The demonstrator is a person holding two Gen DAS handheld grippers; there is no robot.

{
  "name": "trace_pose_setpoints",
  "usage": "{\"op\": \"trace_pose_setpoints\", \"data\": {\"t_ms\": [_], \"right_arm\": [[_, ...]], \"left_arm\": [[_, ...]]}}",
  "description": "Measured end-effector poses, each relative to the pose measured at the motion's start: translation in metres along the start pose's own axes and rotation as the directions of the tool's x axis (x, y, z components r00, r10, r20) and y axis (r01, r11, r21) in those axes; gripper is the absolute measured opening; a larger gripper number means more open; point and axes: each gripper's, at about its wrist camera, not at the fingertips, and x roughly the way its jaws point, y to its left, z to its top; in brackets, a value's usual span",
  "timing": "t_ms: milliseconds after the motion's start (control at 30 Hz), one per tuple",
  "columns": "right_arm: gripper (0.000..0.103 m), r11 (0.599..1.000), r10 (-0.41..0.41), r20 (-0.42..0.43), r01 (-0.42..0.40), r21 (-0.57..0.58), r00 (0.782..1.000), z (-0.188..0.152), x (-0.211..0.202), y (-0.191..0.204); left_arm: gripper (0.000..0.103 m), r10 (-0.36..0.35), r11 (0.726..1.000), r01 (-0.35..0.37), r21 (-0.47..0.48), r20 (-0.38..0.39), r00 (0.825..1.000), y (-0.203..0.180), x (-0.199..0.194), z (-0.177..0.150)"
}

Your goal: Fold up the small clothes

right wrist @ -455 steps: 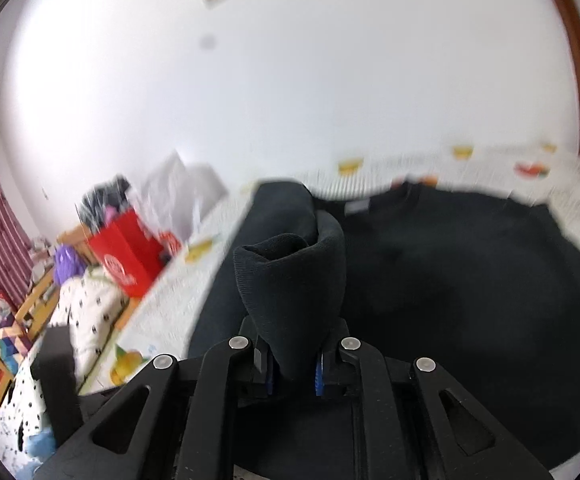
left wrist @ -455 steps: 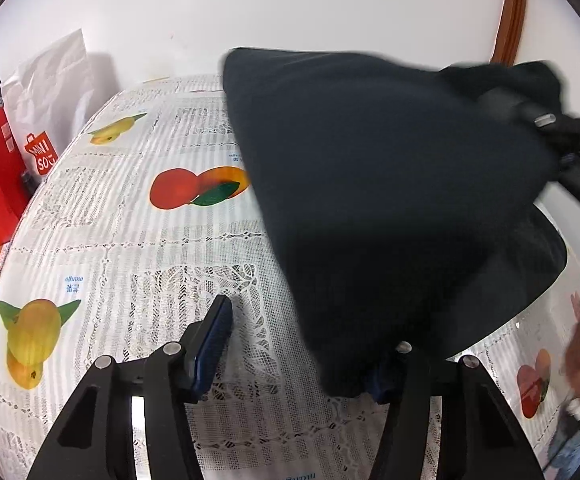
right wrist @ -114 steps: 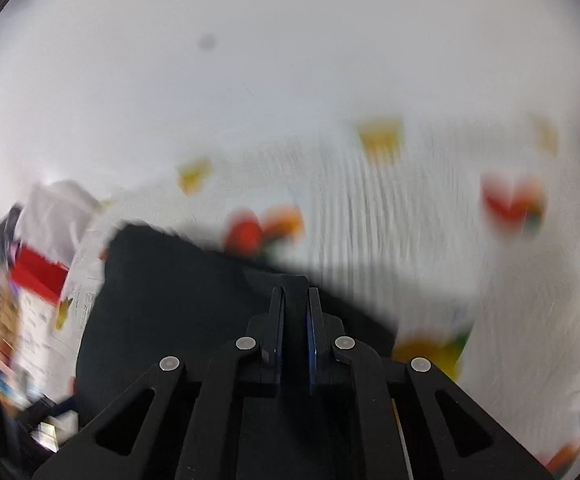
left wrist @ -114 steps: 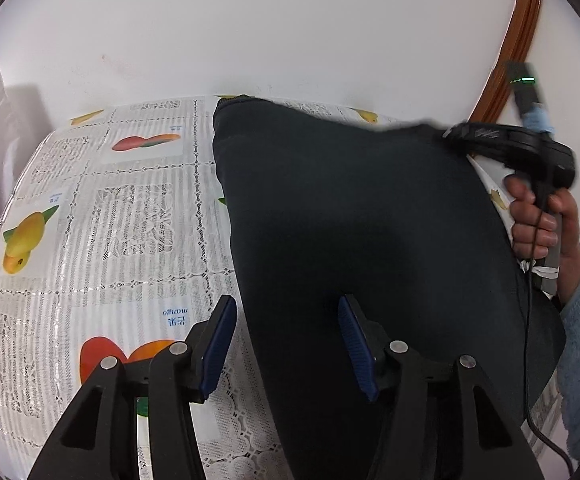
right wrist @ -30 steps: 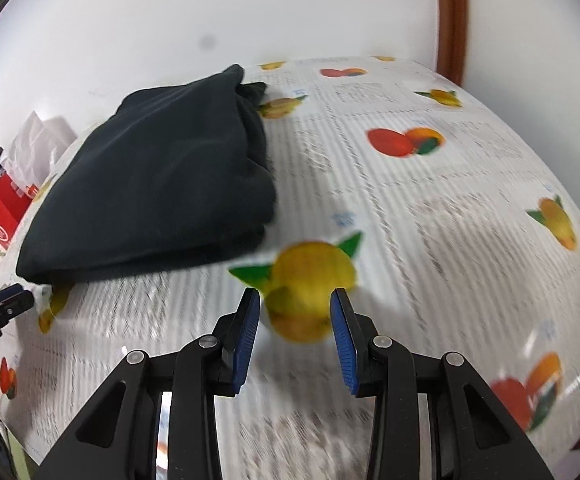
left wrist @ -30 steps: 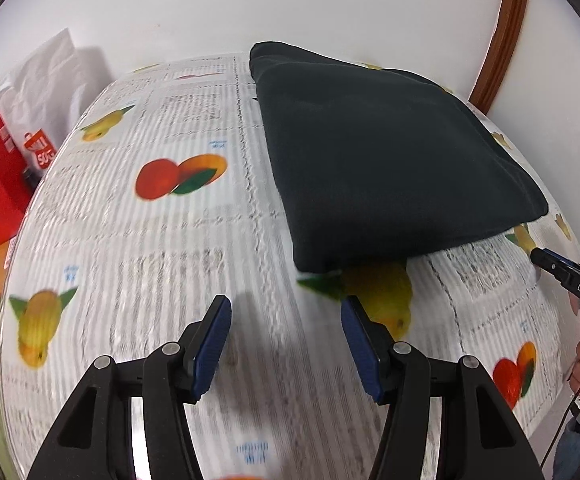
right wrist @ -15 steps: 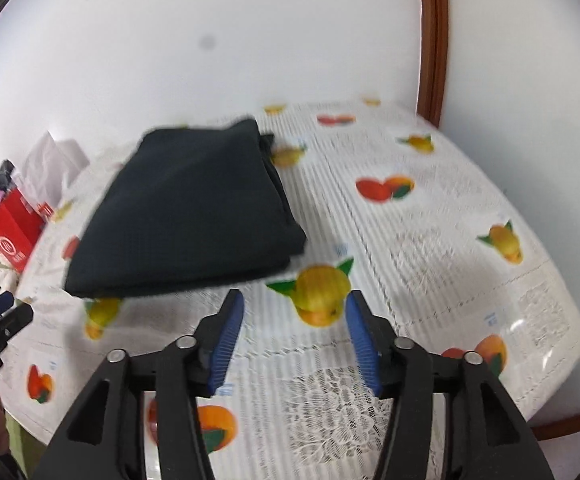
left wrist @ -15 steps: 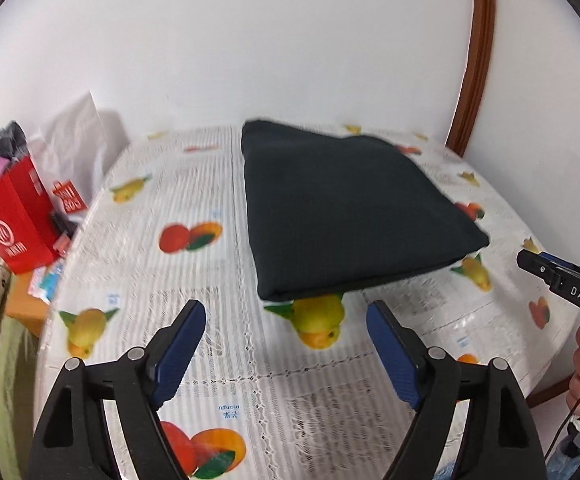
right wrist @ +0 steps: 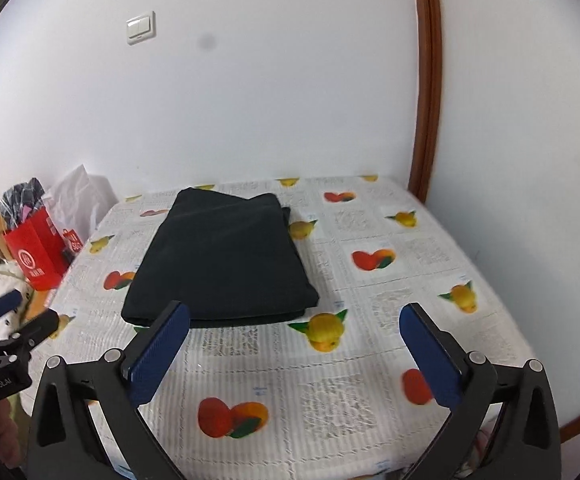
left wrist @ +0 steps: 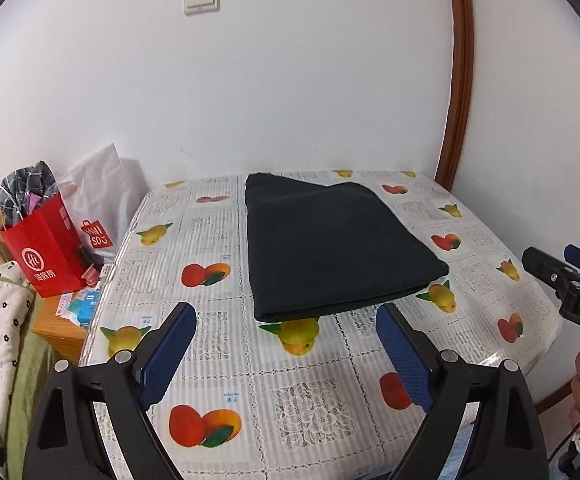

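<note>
The worktop [left wrist: 321, 384] wears a white lace-pattern cloth [left wrist: 469, 236] printed with fruit. A dark folded garment [left wrist: 329, 248] lies flat directly on it, toward twelve o'clock from the near edge, its thick folded edge facing six o'clock.
</note>
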Motion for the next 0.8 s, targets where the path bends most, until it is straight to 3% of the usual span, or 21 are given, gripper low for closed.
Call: {"op": "trace_pose_setpoints", "data": {"t_ms": [400,800], "right_arm": [[0.103,1.000,0.013,0.003,-0.013,0.024,1.000,-0.010,-0.028,-0.006],[0.103,1.000,-0.012,0.007,0.012,0.008,1.000,-0.013,-0.032,-0.002]], "left_arm": [[0.093,0.001,1.000,0.000,-0.010,0.030,1.000,-0.002,-0.028,-0.007],[0.093,0.000,1.000,0.001,-0.011,0.018,1.000,-0.004,-0.027,-0.008]]}}
